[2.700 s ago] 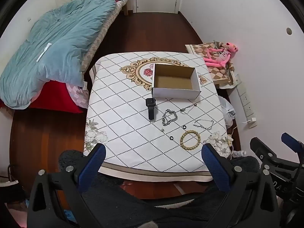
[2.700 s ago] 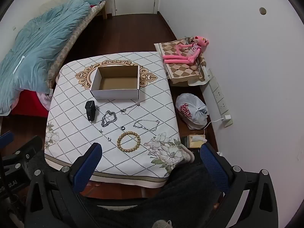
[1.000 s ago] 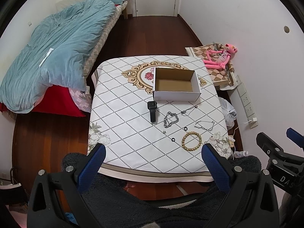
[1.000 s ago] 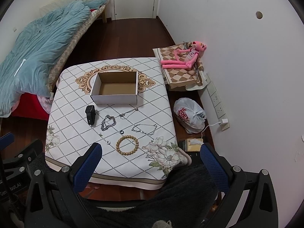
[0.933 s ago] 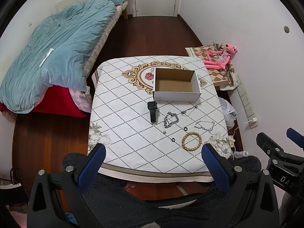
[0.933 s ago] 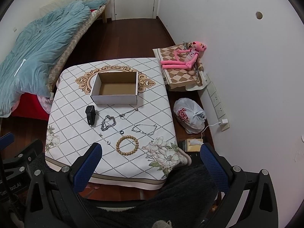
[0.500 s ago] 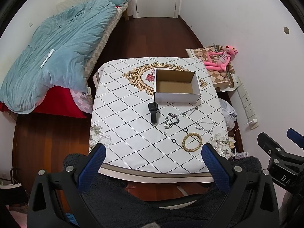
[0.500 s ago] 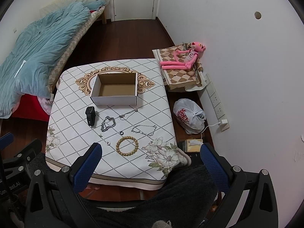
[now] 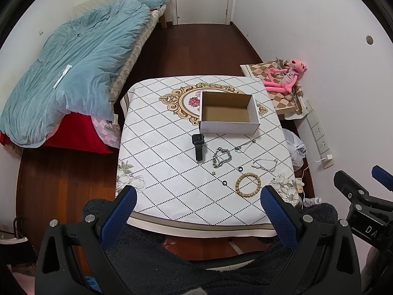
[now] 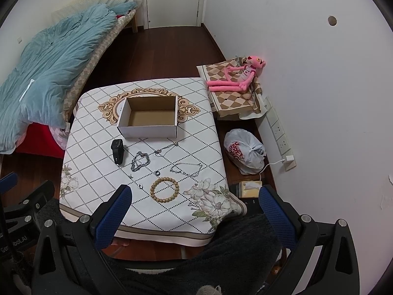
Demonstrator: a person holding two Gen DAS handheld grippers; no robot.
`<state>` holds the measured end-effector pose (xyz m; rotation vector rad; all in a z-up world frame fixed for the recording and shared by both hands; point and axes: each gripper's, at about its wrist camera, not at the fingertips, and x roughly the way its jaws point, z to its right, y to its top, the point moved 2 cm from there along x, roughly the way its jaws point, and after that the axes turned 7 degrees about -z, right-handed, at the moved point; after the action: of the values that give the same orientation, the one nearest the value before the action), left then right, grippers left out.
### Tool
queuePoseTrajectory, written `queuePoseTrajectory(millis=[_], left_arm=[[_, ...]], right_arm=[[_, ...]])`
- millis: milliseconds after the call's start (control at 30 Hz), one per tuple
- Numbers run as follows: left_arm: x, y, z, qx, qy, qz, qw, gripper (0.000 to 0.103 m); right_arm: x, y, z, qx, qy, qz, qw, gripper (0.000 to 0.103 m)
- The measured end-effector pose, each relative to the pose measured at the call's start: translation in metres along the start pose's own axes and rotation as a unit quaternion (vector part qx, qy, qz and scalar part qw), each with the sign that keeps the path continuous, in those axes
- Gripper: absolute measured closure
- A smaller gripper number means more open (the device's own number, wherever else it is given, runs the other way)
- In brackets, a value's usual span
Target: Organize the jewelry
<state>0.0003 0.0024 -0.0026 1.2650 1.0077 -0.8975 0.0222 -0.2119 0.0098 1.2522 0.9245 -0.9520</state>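
Two rings (image 9: 240, 169) (perhaps metal) near bead bracelet (image 9: 247, 186).

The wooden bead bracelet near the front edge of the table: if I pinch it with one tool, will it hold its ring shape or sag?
The bead bracelet looks strung from separate round beads, so it will probably sag into a loop, not stay rigid. Round beads may slip between flat fingers; pinching across the strand seems safer. It lies flat on the tablecloth, likely light, so a push may just slide it.

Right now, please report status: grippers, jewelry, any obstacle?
Left gripper open, empty; right gripper open, empty, both short of the table. Bead bracelet, chains, rings, watch on the tablecloth; box empty. Nothing in the way.
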Motion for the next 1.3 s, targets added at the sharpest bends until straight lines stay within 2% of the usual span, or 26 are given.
queuePoseTrajectory(millis=[533,667,833,967,1100,1300], left_arm=[[-0.003,0.002,0.004,0.001,0.001,0.004,1.0,0.0],[0.007,0.01,0.004,-0.005,0.015,0.014,0.9998,0.0],[0.058,0.024,-0.001,-0.015,0.062,0.015,0.9979,0.0],[0.113,0.027,-0.003,-0.003,0.1,-0.019,0.9948,0.0],[0.158,0.021,-0.004,0.013,0.121,-0.05,0.9913,0.0],[0.21,0.016,-0.005,0.021,0.135,-0.085,0.9869,0.0]], right_arm=[[-0.005,0.0,0.001,-0.001,0.002,0.011,1.0,0.0],[0.008,0.004,0.003,0.007,-0.001,0.006,1.0,0.0],[0.064,0.013,0.006,0.021,-0.005,-0.026,0.999,0.0],[0.138,0.014,0.001,0.017,-0.007,-0.085,0.996,0.0],[0.21,0.003,-0.007,0.013,-0.003,-0.147,0.989,0.001],[0.279,-0.016,-0.019,0.008,0.011,-0.206,0.978,0.006]])
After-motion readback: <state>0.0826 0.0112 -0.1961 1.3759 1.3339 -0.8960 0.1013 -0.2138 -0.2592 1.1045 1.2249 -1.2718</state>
